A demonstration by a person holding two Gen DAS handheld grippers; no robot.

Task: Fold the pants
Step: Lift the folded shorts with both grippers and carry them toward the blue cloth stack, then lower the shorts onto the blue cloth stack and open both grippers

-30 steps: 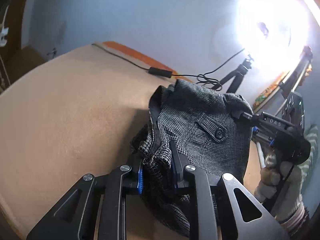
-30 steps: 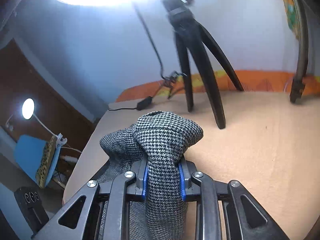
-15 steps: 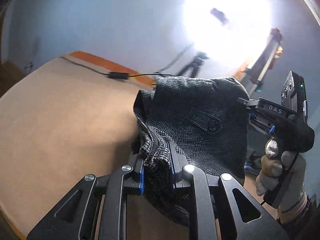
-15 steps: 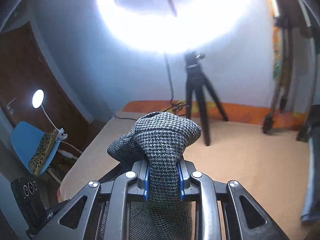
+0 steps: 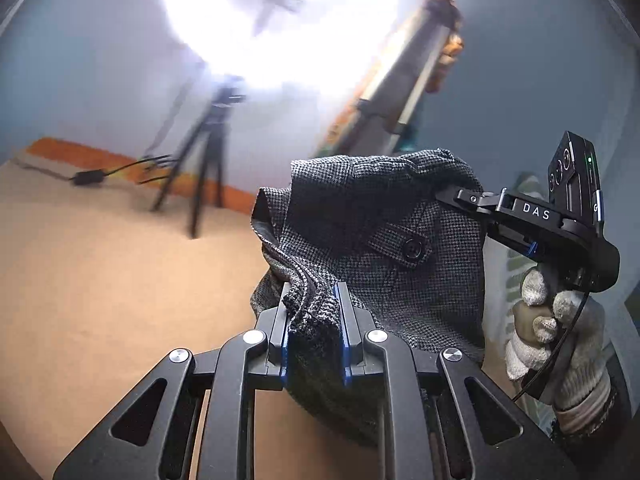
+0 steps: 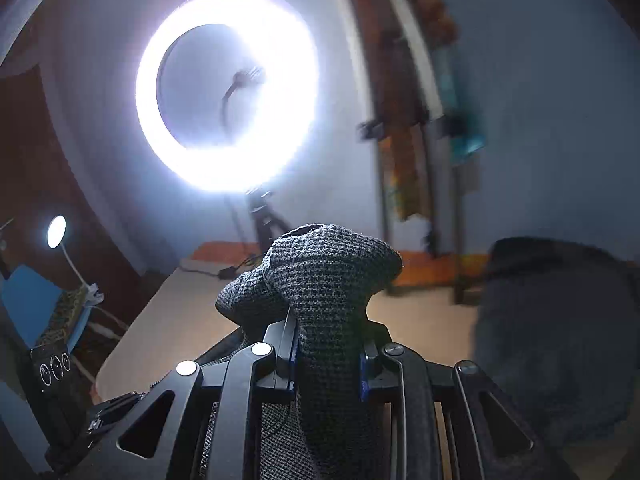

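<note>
Clearly both the left tool (image 5: 312,312) and the right tool (image 6: 328,344), marked "DAS", clamp the pants (image 5: 384,240).

The black two-finger left gripper (image 5: 313,312) has its blue-lined jaws pinched together on a bunched edge of the grey houndstooth woven pants (image 5: 384,248), and it tilts upward. To its right and slightly farther off, the black right gripper (image 5: 448,194) is gripped from below by a hand in a pale knitted glove (image 5: 556,332), its tip buried in the same cloth. In its own view the right gripper (image 6: 328,340) is likewise clamped on a rounded fold, pointing steeply up.
</note>
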